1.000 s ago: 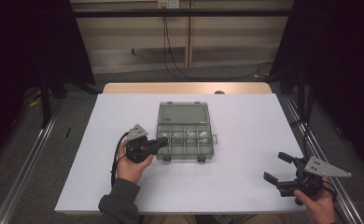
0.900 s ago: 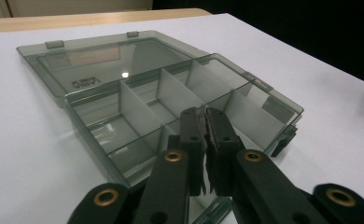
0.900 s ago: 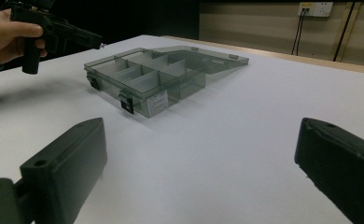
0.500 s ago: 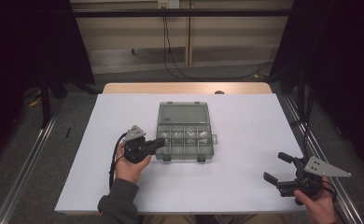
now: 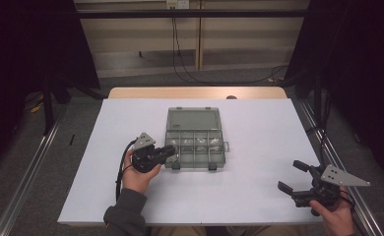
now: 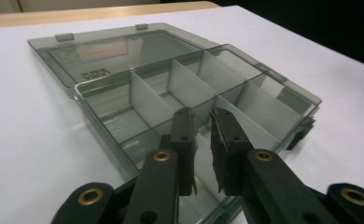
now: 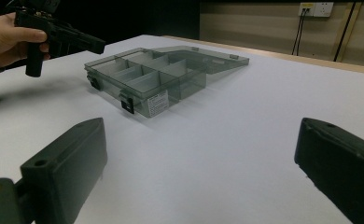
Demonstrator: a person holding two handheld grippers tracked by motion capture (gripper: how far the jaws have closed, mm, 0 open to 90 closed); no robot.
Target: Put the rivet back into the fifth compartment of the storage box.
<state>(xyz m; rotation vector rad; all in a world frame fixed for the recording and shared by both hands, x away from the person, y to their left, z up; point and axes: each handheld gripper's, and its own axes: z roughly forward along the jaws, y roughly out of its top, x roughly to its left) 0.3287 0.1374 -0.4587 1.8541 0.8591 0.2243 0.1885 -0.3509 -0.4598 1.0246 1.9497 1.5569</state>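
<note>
A smoky clear organizer box (image 5: 196, 145) lies mid-table, its lid (image 5: 192, 119) folded flat behind it. Dividers split it into several compartments (image 6: 189, 88); pale bits show in the back row from above. My left gripper (image 5: 169, 151) hovers over the box's front left corner. In the left gripper view its jaws (image 6: 202, 116) stand nearly together, with a thin slit and nothing seen between them. My right gripper (image 5: 294, 176) rests at the near right, well apart from the box (image 7: 147, 79), and it (image 7: 201, 158) is wide open and empty.
The white table top (image 5: 259, 128) has a wooden strip (image 5: 195, 92) along its far edge. Metal rails (image 5: 27, 167) run along both sides on the floor. Cables (image 5: 177, 44) hang down the back wall. In the right gripper view, the person's left hand (image 7: 7, 32) holds the other gripper.
</note>
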